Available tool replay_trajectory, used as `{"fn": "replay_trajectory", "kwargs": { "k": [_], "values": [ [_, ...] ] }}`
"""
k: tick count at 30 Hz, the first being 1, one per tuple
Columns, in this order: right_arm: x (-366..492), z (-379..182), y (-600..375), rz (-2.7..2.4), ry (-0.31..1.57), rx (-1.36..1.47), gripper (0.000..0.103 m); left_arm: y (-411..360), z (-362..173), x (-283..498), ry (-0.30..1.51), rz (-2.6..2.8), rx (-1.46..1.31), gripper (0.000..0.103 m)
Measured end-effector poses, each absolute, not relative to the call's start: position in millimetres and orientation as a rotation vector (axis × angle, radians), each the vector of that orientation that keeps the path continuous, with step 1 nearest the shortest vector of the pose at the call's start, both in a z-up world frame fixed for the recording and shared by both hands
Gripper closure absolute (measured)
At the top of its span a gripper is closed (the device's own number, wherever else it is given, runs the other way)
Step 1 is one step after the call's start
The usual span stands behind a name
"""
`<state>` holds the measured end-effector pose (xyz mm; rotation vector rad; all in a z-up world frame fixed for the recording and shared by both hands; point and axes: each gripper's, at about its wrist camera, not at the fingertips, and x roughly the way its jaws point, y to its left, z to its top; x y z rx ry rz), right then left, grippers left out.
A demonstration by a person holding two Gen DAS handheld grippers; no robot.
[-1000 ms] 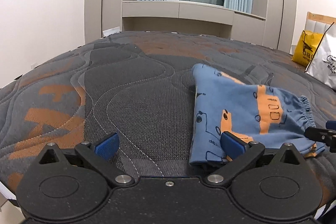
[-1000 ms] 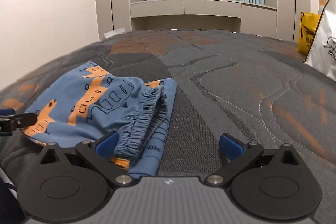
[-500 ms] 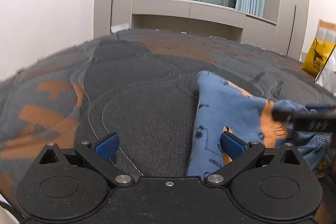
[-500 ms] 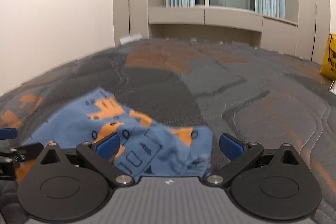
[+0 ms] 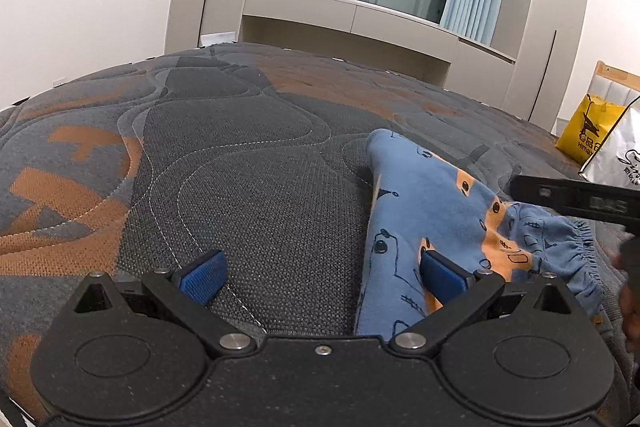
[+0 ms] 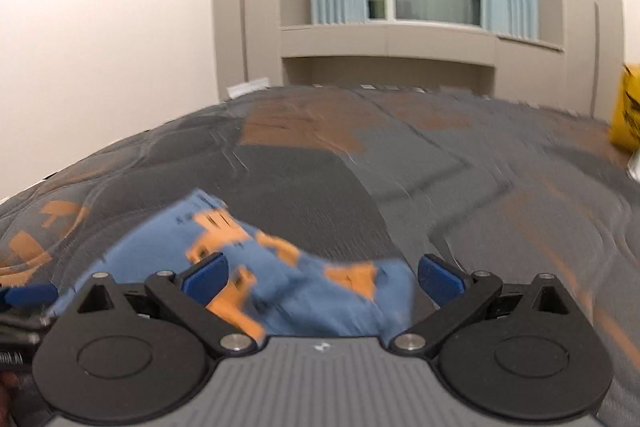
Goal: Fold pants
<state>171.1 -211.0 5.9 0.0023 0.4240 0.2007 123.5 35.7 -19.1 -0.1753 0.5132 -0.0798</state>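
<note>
— Blue cotton with orange blocks: one pair of pants (image 5: 436, 211) lies bunched on the quilted bed (image 5: 248, 187), near its front edge; where are the tools?

— Two of them; the left tool (image 5: 320, 273) hangs low over the mattress with its jaws spread wide, nothing between them; its right pad (image 5: 442, 275) sits in front of the cloth's left edge, though I cannot tell whether it touches.

— And the other?

— The right tool (image 6: 320, 273) is wide too, and the fabric (image 6: 304, 291) shows in the gap between its two blue pads; the view is smeared, so I cannot tell whether it only hovers above the cloth or presses it; nothing looks pinched.

— Why stand like that?

— My guess: one tool at each side of the bundle, ready to take an edge apiece and lay the pants over themselves; the gathered waistband (image 5: 582, 251) sits at the right side, under the other tool's dark arm.

— Anything else?

— Two bags beyond the bed: one yellow bag (image 5: 588, 133), one white bag (image 5: 618, 159).
</note>
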Motion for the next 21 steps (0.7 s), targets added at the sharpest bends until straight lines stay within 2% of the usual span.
{"fn": "replay_trajectory", "kwargs": {
  "k": [5,11,21],
  "values": [
    [200,-11,-189,0.171,0.500,-0.110,0.000,34,-19,123,0.514,-0.084,-0.169,0.000],
    [195,-20,-203,0.133,0.510,-0.093,0.000,32,-18,123,0.518,-0.082,-0.161,0.000],
    [159,-30,-279,0.130,0.484,0.293,0.000,33,-19,123,0.514,-0.086,-0.163,0.000]
  ]
}}
